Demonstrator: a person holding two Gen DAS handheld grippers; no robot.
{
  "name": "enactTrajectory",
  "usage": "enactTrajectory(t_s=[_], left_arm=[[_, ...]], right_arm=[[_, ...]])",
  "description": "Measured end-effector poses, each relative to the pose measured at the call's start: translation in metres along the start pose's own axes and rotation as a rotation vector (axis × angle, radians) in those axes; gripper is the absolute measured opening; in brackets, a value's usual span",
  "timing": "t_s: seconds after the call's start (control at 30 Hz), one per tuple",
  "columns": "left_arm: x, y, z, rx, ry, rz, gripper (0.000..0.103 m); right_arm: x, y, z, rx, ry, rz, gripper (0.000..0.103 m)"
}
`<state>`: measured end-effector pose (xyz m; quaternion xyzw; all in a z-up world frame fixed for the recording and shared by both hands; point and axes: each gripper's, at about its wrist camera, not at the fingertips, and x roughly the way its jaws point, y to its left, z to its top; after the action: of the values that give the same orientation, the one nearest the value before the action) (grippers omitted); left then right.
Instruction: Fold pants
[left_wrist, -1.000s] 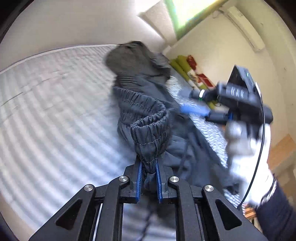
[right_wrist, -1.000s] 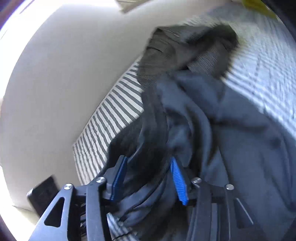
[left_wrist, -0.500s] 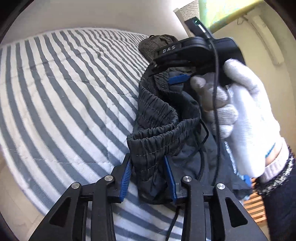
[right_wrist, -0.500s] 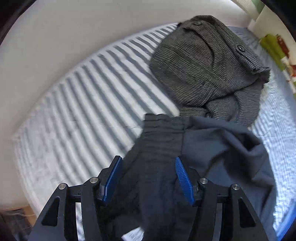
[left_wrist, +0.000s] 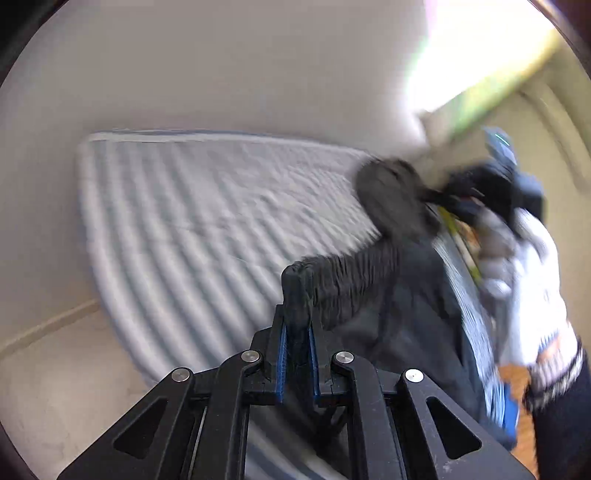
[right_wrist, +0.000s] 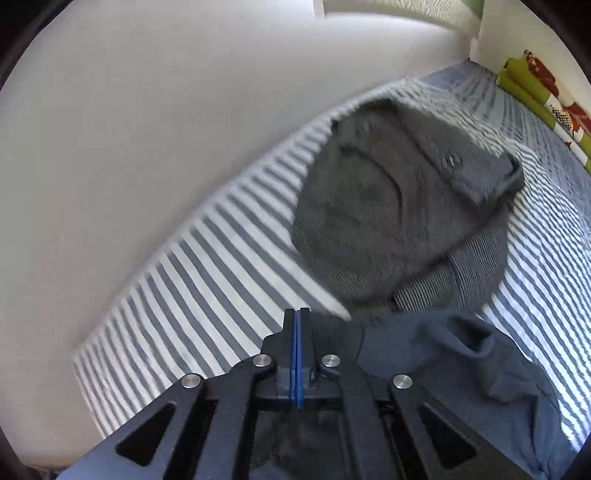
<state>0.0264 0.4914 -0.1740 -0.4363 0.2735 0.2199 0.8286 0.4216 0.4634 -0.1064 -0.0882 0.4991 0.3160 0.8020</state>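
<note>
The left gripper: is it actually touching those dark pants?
Touching. The left wrist view shows the left gripper clamped on the pants' gathered waistband.

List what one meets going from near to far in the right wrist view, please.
Closed black right gripper with blue pads → dark navy pants → crumpled grey knitted garment → blue-and-white striped mattress → folded green patterned cloth by the wall.

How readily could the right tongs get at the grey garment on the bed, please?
Probably yes: the grey garment lies uncovered on the striped bed just ahead of the right tongs, nothing between. They are shut, though, and would have to open first.
</note>
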Motion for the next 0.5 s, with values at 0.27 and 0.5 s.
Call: enactTrajectory(t_s=[0.27, 0.5], left_arm=[[0.000, 0.012, 0.016, -0.028, -0.014, 0.039, 0.011], [0.001, 0.011, 0.010, -0.015, 0.002, 0.059, 0.011]], right_arm=[[0.020, 0.038, 0.017, -0.044, 0.077, 0.155, 0.014], [0.043, -0.034, -0.026, -0.117, 0.195, 0.027, 0.048]])
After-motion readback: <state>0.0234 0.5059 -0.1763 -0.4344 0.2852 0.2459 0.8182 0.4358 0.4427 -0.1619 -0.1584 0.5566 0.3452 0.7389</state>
